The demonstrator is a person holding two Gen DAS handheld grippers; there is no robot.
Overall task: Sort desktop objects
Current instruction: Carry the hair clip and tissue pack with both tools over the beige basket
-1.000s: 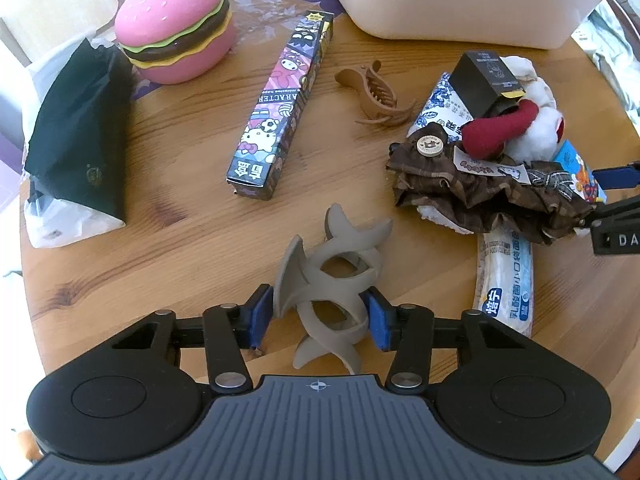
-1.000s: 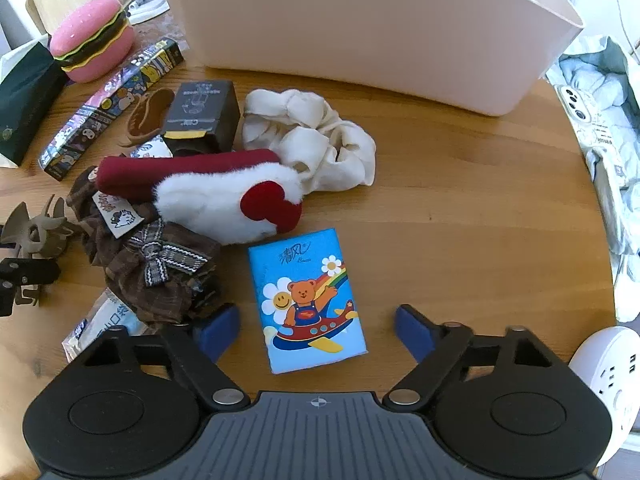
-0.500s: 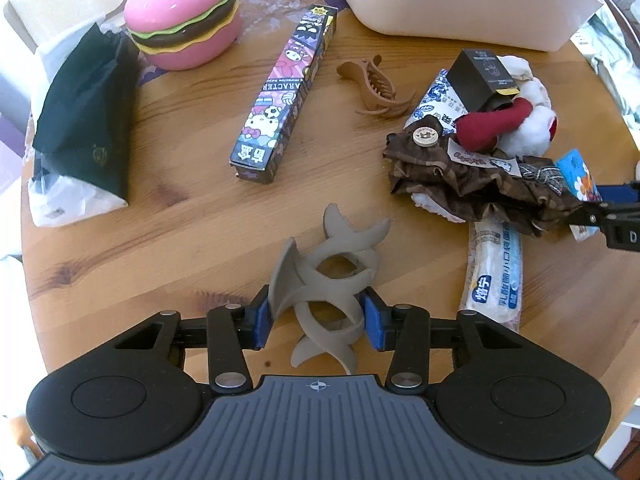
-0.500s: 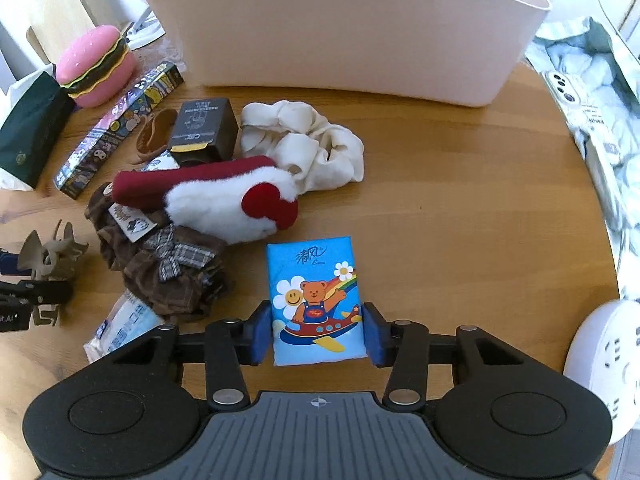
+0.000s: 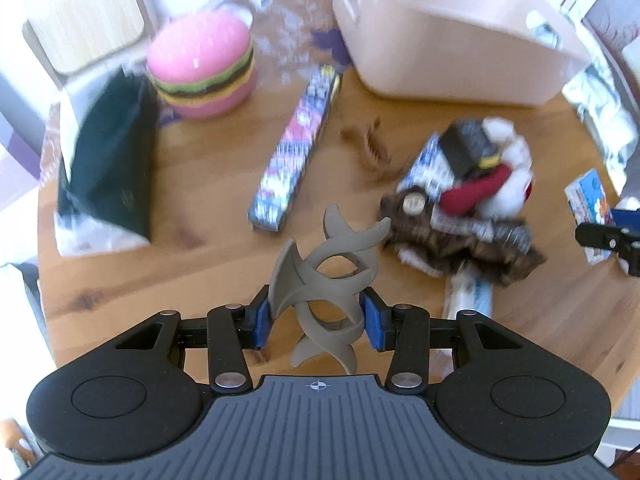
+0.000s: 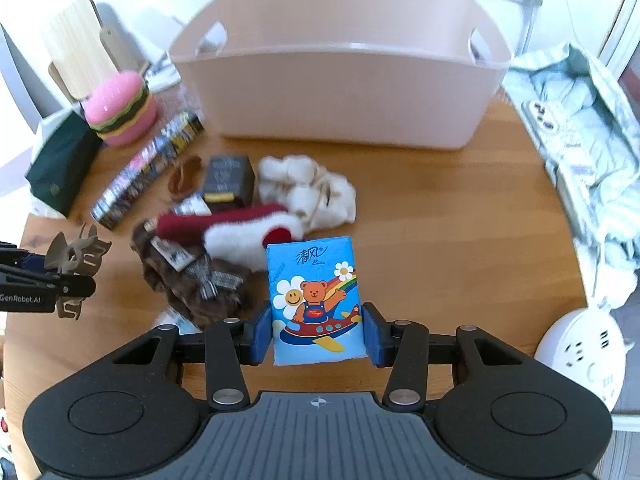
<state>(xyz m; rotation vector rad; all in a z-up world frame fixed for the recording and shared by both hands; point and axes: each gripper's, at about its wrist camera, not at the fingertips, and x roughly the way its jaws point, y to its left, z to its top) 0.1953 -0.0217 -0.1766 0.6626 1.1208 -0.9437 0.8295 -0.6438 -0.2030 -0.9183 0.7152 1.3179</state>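
Claw clip (image 5: 326, 280), rigid and light, clamped across its body by left gripper (image 5: 318, 316); right gripper (image 6: 318, 334) squeezes soft tissue pack (image 6: 316, 300).

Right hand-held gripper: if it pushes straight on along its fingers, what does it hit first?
Probably the red-and-white plush. The right hand-held gripper is shut on the blue tissue pack, whose far edge sits right by it in the right wrist view. Depth is unclear; it may pass above, toward the pink bin.

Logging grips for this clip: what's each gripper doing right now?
Left gripper: shut on the grey hair claw.
Right gripper: shut on the blue tissue pack.
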